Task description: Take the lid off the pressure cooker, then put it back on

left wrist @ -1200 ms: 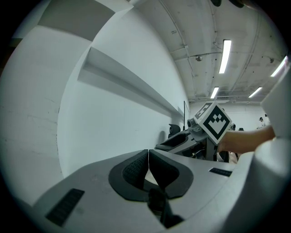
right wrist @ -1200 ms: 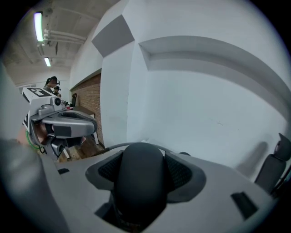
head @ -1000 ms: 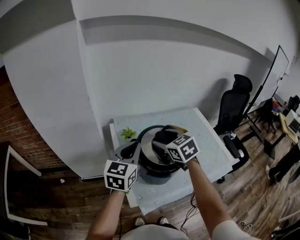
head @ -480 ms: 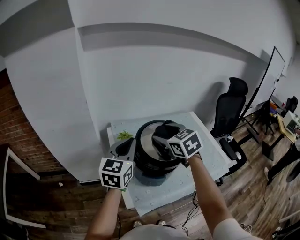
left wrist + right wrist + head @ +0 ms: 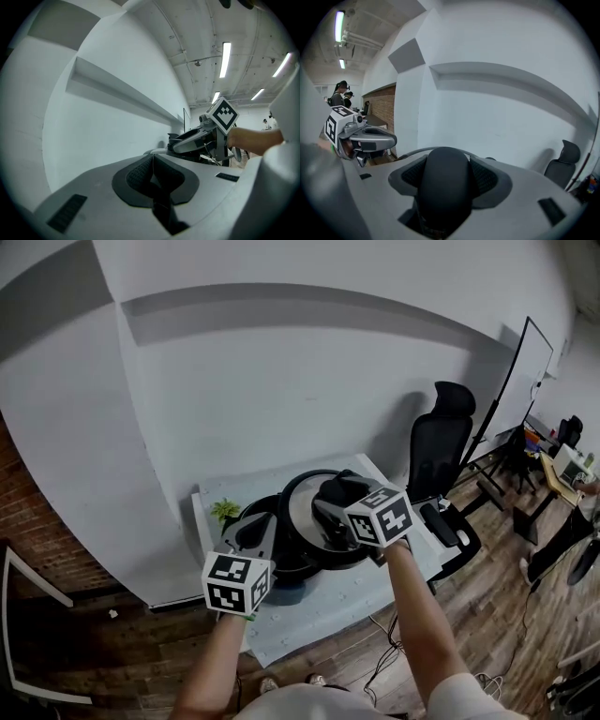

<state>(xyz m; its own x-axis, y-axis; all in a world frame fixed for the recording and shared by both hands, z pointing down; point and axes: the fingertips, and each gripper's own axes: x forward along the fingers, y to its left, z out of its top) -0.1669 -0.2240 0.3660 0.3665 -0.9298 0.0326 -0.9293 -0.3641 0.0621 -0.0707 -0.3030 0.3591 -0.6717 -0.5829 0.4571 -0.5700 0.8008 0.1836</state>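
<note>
Black lid handle [image 5: 440,187] clamped in right hand-held gripper [image 5: 332,504]; left hand-held gripper [image 5: 151,174] closed, empty, beside pressure cooker [image 5: 291,566]

The right claw [image 5: 443,187] is matt grey plastic, and its pads [image 5: 487,180] are dark and bumpy. The lid handle [image 5: 440,161] is smooth black plastic with a soft shine. The lid [image 5: 302,517] is silver metal. The floor [image 5: 506,634] is wood, one wall [image 5: 37,549] rough brick
</note>
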